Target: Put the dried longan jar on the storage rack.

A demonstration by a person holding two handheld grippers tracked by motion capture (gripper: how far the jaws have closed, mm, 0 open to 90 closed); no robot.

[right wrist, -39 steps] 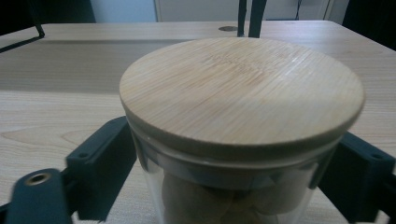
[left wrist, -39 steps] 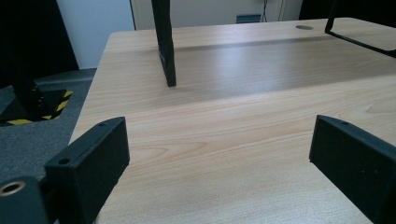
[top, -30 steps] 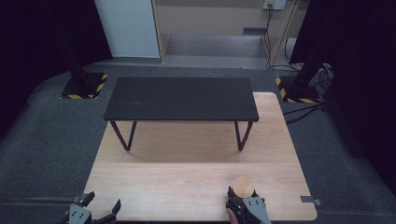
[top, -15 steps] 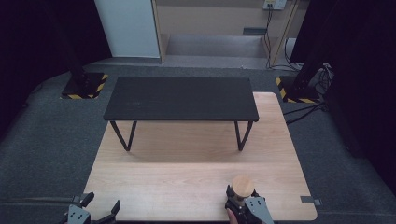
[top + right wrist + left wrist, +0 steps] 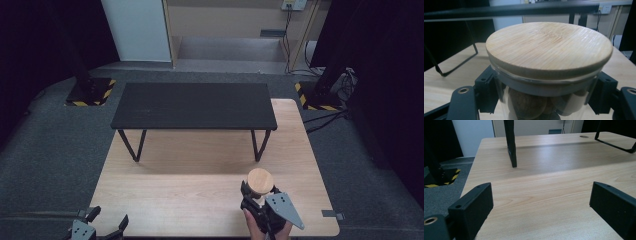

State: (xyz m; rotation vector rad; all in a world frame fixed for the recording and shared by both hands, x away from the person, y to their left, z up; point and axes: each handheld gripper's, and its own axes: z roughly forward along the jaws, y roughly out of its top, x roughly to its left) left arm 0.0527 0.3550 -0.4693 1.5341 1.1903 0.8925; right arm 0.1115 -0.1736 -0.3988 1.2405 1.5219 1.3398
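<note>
Since the earlier frame the jar (image 5: 260, 183) sits higher and larger at 5 o'clock in the high view, raised off the table (image 5: 200, 200). The bench (image 5: 194, 106) stands at 12 o'clock, untouched. The right gripper (image 5: 259, 192) is clamped on the glass just below the wooden lid (image 5: 549, 50) (contents look like nuts). The left gripper (image 5: 541, 207) idles at 7 o'clock, jaws apart, nothing between them. Recommendation: keep the jar upright and the grip firm; smooth glass may slip.
</note>
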